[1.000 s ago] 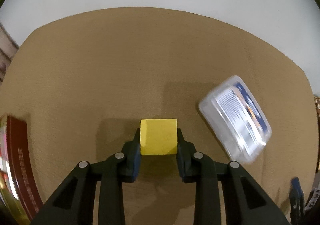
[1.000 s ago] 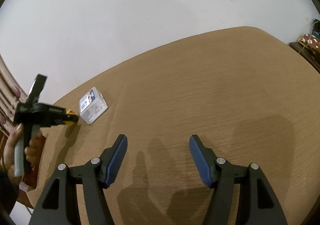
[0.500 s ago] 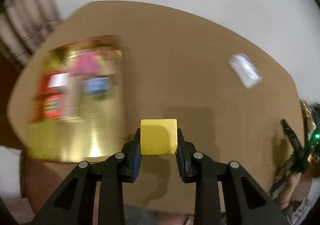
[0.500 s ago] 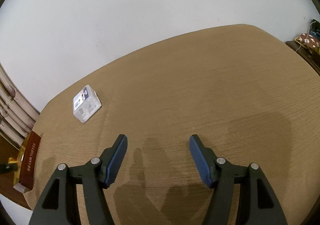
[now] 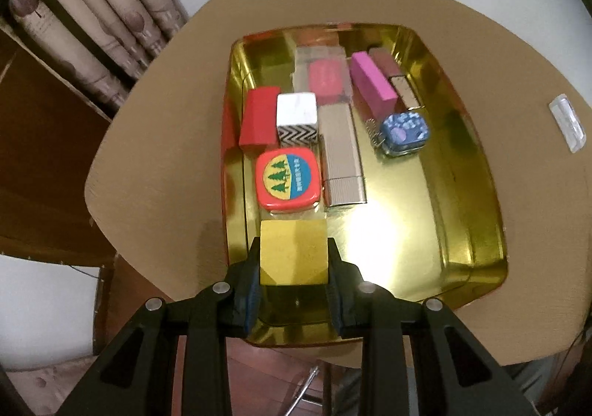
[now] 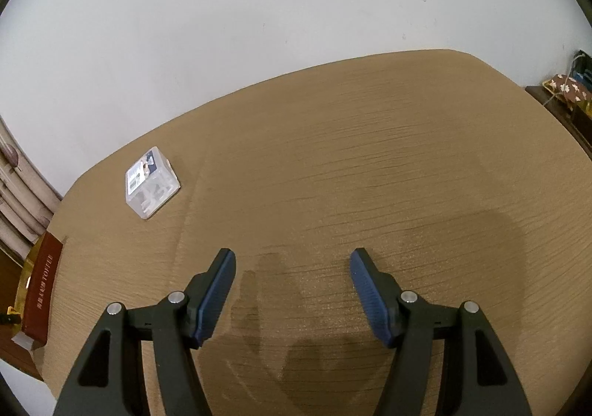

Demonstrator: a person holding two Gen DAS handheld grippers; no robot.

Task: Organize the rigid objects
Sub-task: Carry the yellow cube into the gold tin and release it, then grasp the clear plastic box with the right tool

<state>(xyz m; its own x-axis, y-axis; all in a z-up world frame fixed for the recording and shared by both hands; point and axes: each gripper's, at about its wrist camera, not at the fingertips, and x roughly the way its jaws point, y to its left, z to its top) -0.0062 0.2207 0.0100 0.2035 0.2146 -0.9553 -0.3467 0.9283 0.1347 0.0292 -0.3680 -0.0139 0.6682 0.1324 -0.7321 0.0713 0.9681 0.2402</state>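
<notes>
Our left claw (image 5: 293,281) pinches the yellow wooden cube (image 5: 293,252) just above the near end of the gold metal tray (image 5: 481,194), ahead of which eight items lie sorted. Right of it, a clear plastic box (image 6: 152,187) remains on the bench (image 6: 370,157); our right claw (image 6: 292,290) gapes wide, empty.
</notes>
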